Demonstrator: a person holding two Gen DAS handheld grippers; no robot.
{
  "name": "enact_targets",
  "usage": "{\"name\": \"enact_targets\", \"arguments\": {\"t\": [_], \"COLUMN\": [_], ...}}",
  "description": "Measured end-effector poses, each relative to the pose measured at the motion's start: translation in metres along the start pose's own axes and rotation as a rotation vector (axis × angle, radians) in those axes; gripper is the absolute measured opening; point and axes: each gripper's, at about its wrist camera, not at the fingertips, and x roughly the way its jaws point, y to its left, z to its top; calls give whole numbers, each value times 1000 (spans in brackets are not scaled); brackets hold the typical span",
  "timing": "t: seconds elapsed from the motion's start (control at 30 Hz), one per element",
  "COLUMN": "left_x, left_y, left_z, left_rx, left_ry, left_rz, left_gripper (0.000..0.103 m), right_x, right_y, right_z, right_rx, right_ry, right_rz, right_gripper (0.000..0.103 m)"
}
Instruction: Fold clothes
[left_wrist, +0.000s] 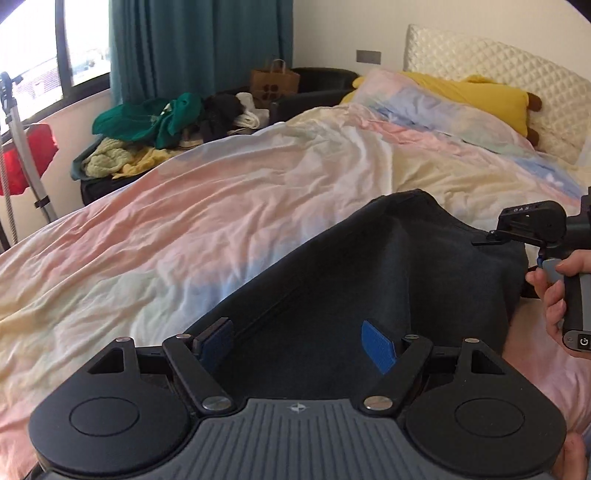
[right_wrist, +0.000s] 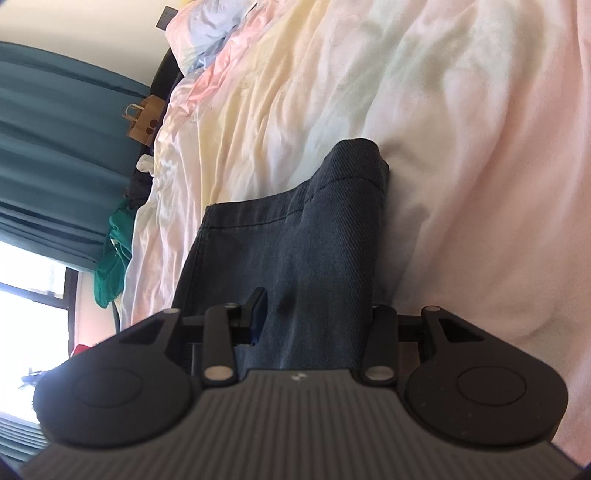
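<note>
In the left wrist view, the left hand-held gripper (left_wrist: 297, 345) has its blue pads spread wide over a dark garment (left_wrist: 388, 266) on the bed (left_wrist: 184, 229), gripping nothing, while the right hand-held gripper (left_wrist: 489, 236) at the frame's edge meets the cloth's far corner, its fingertips hard to make out. In the right wrist view, the right hand-held gripper (right_wrist: 317, 317) shows garment (right_wrist: 295, 243) bunched between its fingers; one pad is hidden, so I cannot tell whether it clamps.

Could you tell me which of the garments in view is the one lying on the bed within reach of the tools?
The dark navy garment; the green and yellow clothes sit piled beside the bed.
</note>
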Motion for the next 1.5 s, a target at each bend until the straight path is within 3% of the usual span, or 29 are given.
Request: {"name": "enact_targets", "arguments": {"t": [0.1, 0.23, 0.4, 0.47, 0.53, 0.6, 0.7, 0.9, 1.03, 1.07, 1.13, 1.2, 1.3, 1.4, 1.5], "left_x": [51, 104, 137, 143, 142, 139, 126, 120, 129, 126, 117, 96, 54, -5, -70], "left_y": [-18, -28, -25, -25, -25, -25, -22, -7, -4, -4, -5, -2, 6, 16, 28], "left_z": [25, 49, 57, 57, 57, 57, 65, 82, 67, 64, 58, 51, 35, 6, -31], "left_rx": [95, 132, 114, 100, 89, 81, 53, -29, -72, -84, -111, -150, -215, -285, -362], "left_ry": [-3, 36, 50, 53, 47, 38, -2, -17, 23, 20, 13, -9, -35, -72, -126], "left_rz": [-23, -14, -33, -34, -23, -13, 24, 189, 146, 133, 110, 104, 110, 116, 128], "left_gripper": [78, 74, 66, 49, 24, 11, 3, 3, 8, 10, 38, 49, 51, 59, 60], "right_x": [4, 10, 14, 15, 15, 15, 15, 13, 14, 15, 17, 18, 20, 27, 28], "right_y": [0, 2, 3, 5, 5, 4, 4, 5, 5, 5, 3, 1, 3, 3, -2], "right_z": [1, 3, 4, 4, 3, 3, 5, 6, 6, 6, 7, 9, 13, 20, 22], "right_rx": [15, -3, 2, -7, -17, -21, -5, 17, -4, -10, -19, -29, -86, -207, -275], "right_ry": [-5, -25, -45, -49, -50, -48, -46, -36, -17, -8, 6, 21, 65, 146, 186], "right_rz": [41, 56, 70, 68, 68, 70, 74, 102, 118, 118, 128, 145, 170, 220, 269], "right_gripper": [66, 67, 71, 72, 72, 72, 72, 72, 72, 72, 72, 72, 73, 73, 70]}}
